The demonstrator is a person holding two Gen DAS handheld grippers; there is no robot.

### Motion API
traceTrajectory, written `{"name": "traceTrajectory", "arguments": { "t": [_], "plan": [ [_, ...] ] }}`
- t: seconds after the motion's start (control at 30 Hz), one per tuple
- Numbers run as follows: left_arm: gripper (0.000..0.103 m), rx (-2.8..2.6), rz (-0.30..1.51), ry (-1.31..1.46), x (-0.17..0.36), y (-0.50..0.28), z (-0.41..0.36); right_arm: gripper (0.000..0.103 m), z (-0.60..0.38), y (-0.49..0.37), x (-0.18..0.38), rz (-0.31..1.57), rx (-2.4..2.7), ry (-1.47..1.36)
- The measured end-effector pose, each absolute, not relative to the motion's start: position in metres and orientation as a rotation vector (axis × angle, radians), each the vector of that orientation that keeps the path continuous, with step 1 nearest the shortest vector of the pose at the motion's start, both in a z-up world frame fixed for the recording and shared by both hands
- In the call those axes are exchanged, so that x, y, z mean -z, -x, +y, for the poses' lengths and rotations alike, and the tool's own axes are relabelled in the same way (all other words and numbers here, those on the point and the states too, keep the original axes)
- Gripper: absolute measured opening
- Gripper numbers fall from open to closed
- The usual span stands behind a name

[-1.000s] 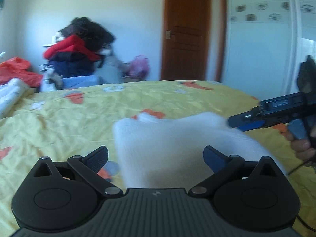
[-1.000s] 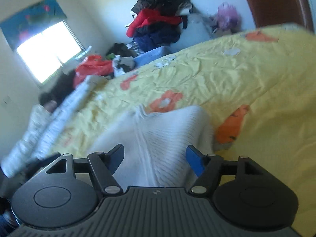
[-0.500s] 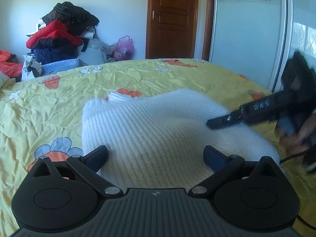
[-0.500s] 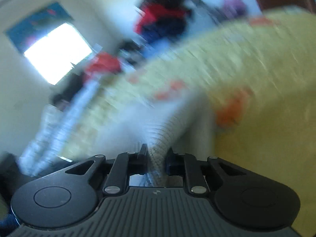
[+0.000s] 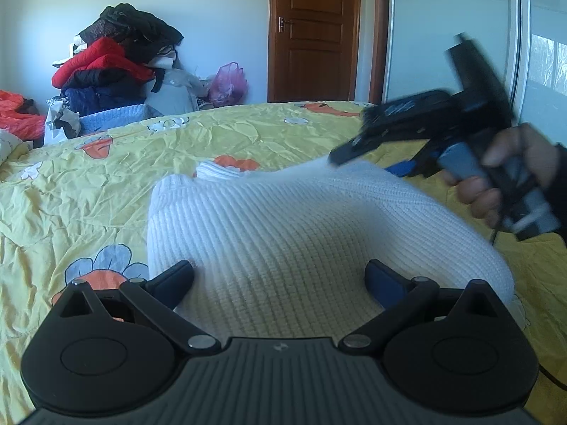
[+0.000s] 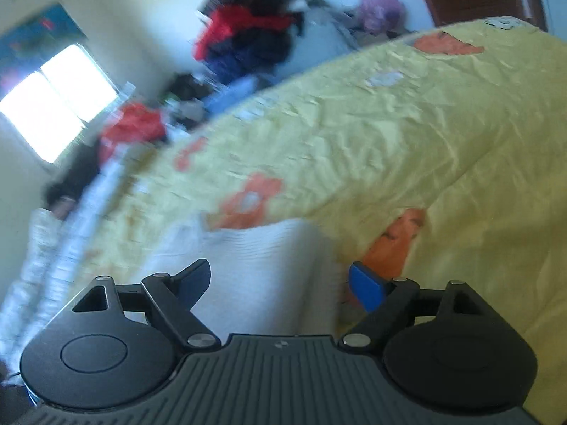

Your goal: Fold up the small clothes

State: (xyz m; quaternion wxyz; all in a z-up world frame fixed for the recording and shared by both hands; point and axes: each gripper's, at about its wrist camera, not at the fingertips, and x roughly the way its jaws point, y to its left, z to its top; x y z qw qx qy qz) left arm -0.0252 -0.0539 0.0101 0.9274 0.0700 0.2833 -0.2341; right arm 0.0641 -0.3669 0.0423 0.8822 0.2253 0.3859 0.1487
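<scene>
Here we see the white knit (image 5: 301, 241) folded on the yellow bedsheet (image 5: 88, 194).
Only our left view shows the right gripper (image 5: 368, 163) from outside, jaws opening, seemingly empty; left gripper (image 5: 280, 279) gapes, unclenched.

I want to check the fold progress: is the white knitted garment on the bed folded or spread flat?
Folded: the white knitted garment lies doubled over, with a rounded fold edge and a second layer showing beneath.
</scene>
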Motion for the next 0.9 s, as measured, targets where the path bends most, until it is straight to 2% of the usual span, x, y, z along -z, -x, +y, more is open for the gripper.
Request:
{"name": "traceTrajectory", "arguments": {
  "t": [0.13,0.17,0.23,0.27,0.33,0.4,0.5,0.53,0.63,0.7,0.8,0.9],
  "plan": [
    [0.103,0.482,0.582,-0.144,-0.010,0.025,-0.053,0.067,-0.356,-0.081,-0.022,0.867,-0.360,-0.470],
    [0.103,0.484,0.582,-0.145,-0.010,0.025,-0.053,0.059,-0.354,-0.080,-0.021,0.842,-0.366,-0.447],
    [0.103,0.487,0.585,-0.147,-0.011,0.024,-0.053,0.029,-0.358,-0.082,-0.024,0.812,-0.373,-0.445],
    [0.103,0.488,0.586,-0.147,-0.011,0.024,-0.054,0.025,-0.363,-0.083,-0.028,0.797,-0.382,-0.469],
    [0.103,0.487,0.585,-0.146,-0.011,0.023,-0.054,0.025,-0.367,-0.081,-0.037,0.759,-0.404,-0.473],
    [0.103,0.484,0.585,-0.145,-0.011,0.021,-0.056,0.024,-0.364,-0.087,-0.027,0.796,-0.385,-0.439],
    [0.103,0.480,0.590,-0.142,-0.012,0.021,-0.056,0.028,-0.361,-0.090,-0.017,0.787,-0.369,-0.435],
    [0.103,0.479,0.594,-0.139,-0.013,0.022,-0.055,0.040,-0.359,-0.089,-0.018,0.784,-0.358,-0.431],
    [0.103,0.469,0.594,-0.103,-0.026,0.031,-0.040,0.064,-0.351,-0.075,-0.031,0.769,-0.302,-0.376],
    [0.103,0.452,0.568,-0.053,-0.033,0.042,-0.019,0.066,-0.353,-0.052,-0.045,0.725,-0.298,-0.355],
    [0.103,0.415,0.593,0.066,-0.029,0.054,0.022,0.076,-0.364,-0.008,-0.060,0.669,-0.372,-0.369],
    [0.103,0.390,0.580,0.132,-0.018,0.075,0.050,0.076,-0.374,0.036,-0.060,0.682,-0.418,-0.404]
  ]
}}
